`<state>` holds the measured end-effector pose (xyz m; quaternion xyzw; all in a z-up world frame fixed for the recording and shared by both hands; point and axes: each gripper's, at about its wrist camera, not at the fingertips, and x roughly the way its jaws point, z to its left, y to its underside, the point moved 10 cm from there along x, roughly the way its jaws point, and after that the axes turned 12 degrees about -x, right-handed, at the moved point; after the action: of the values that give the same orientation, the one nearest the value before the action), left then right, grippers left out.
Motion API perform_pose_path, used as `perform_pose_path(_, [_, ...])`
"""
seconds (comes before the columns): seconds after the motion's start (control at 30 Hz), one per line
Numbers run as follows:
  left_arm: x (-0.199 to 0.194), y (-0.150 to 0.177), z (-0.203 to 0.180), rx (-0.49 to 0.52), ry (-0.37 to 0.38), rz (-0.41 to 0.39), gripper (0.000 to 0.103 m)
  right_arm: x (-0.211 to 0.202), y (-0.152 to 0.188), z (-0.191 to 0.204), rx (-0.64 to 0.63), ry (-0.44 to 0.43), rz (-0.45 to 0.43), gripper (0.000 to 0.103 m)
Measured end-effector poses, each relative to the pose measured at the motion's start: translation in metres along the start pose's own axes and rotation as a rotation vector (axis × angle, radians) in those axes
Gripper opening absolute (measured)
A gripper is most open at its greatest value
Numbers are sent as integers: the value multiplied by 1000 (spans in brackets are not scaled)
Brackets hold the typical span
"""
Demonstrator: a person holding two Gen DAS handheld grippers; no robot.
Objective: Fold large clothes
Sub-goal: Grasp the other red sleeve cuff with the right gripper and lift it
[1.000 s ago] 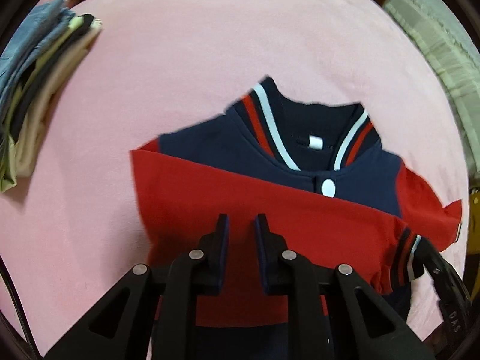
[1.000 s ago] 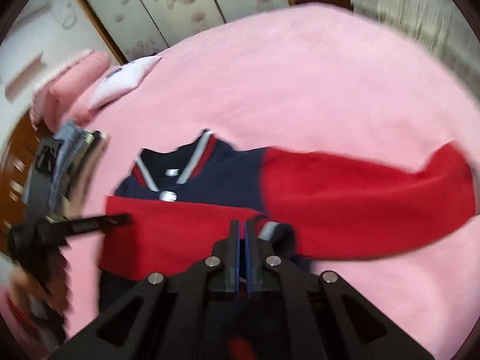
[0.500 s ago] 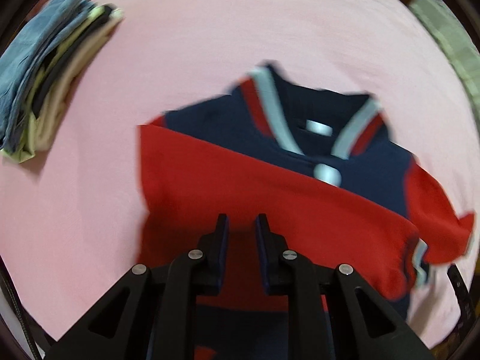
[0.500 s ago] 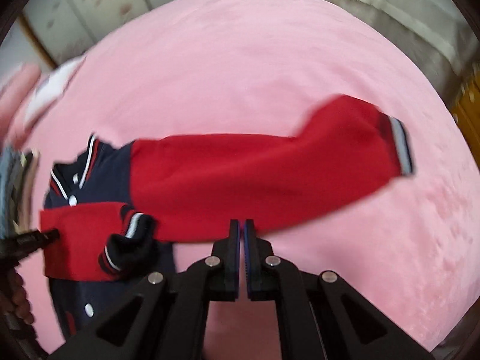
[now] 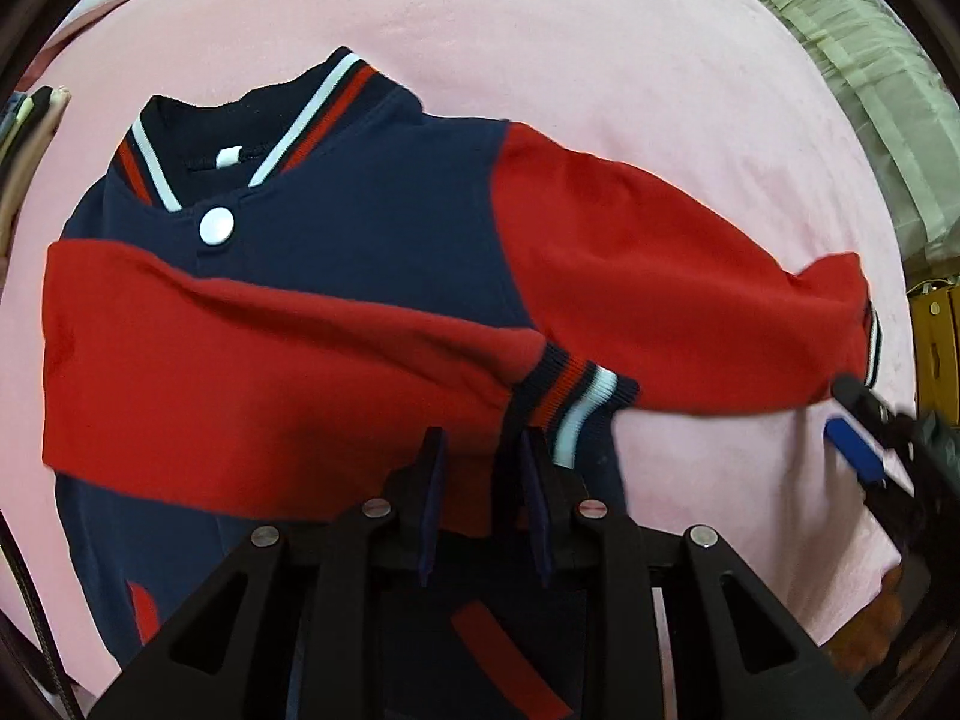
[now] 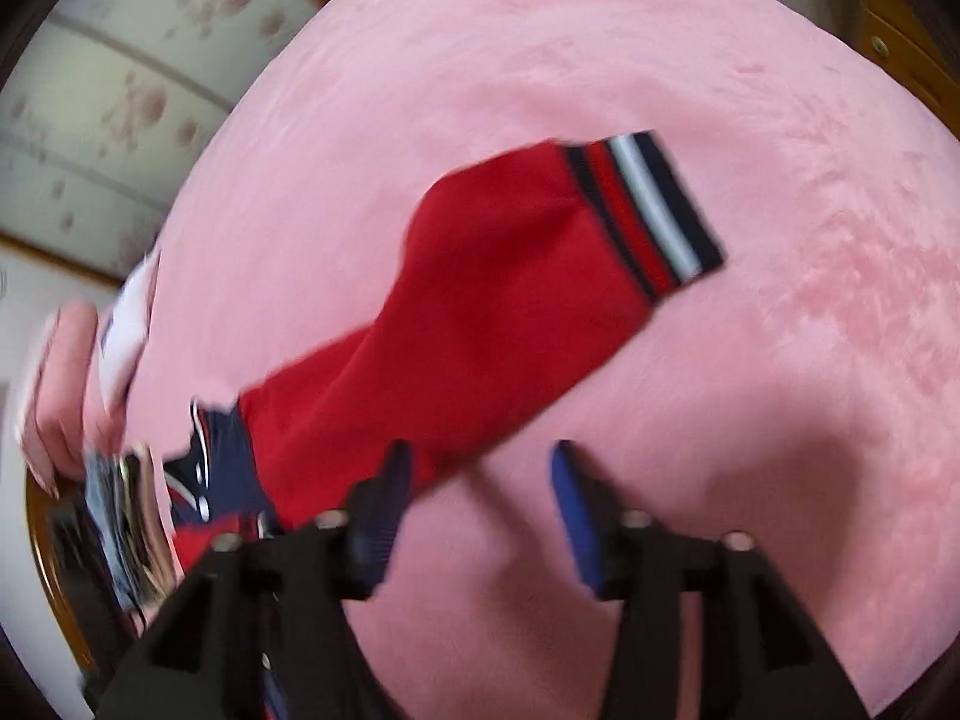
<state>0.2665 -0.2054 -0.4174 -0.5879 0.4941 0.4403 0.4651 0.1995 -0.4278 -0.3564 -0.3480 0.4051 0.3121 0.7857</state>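
Now the jacket (image 5: 360,276) lies flat on the pink bed (image 5: 540,30), one red sleeve folded across its chest, the other stretched out sideways. Both tools' jaws have just been opening: the left tool (image 5: 483,474) stands slightly apart over the folded sleeve's cuff (image 5: 570,396), the right tool (image 6: 480,486) wider, nothing between. Only the right view shows the folded pile of clothes (image 6: 123,516) near the bed's edge.

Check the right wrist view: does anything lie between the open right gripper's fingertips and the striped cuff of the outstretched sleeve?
Only bare pink blanket between the right gripper and the striped cuff, in the right wrist view.
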Motion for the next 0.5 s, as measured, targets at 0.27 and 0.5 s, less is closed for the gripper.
perform_pose_path(0.27, [-51, 35, 17, -150, 93, -62, 57, 16, -29, -35, 138, 11, -49, 51])
perform_pose_path(0.5, [-66, 44, 49, -213, 41, -53, 58, 18, -43, -50, 262, 23, -146, 48])
